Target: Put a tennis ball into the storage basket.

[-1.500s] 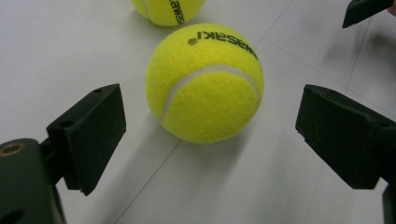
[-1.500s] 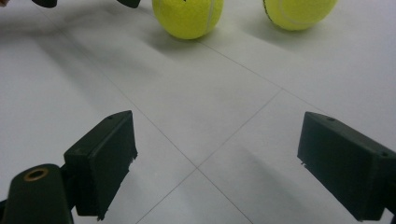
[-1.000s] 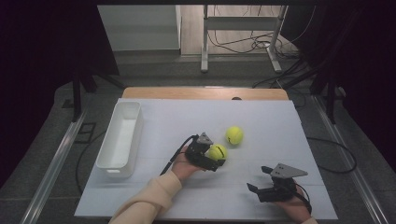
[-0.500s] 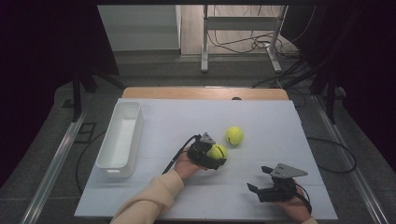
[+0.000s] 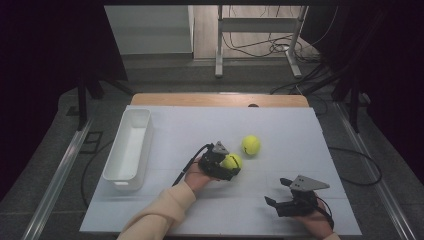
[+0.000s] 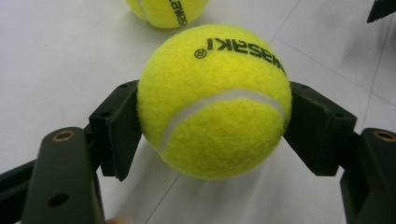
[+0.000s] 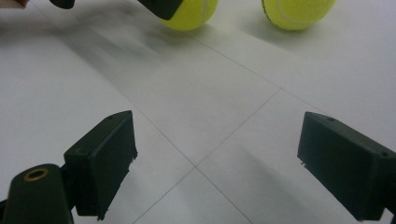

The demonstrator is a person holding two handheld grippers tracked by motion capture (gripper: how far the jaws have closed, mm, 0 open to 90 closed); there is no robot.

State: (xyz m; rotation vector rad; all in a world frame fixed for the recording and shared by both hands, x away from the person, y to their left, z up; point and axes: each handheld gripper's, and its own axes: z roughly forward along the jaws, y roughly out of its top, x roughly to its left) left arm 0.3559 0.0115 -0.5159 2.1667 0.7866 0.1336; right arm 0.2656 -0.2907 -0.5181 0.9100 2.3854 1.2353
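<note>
A: Felt on the fuzzy yellow tennis ball [image 6: 215, 100] hides both pads of the left gripper [image 6: 214, 121]; in the left gripper view its black jaws press the ball's two sides, clamped on it, and the ball seems slightly off the table, though I cannot tell for sure.

B: Printed lettering on it reads upside down. The second yellow tennis ball [image 6: 166, 11] is cut off by the top edge there.

A: In the high view the held ball [image 5: 232, 161] sits mid-table, the free one [image 5: 251, 144] just beside it, apart.

B: The right gripper [image 7: 215, 163]?

A: Jaws spread wide, nothing between them, above the smooth white table sheet [image 7: 196, 93] with thin seam lines. Its blocky matte pads have hard corners.

B: Room around?

A: Bare sheet on all sides of the right gripper [image 5: 287, 197], which is near the front edge. The long white plastic bin [image 5: 129, 149] lies well apart at the left.
</note>
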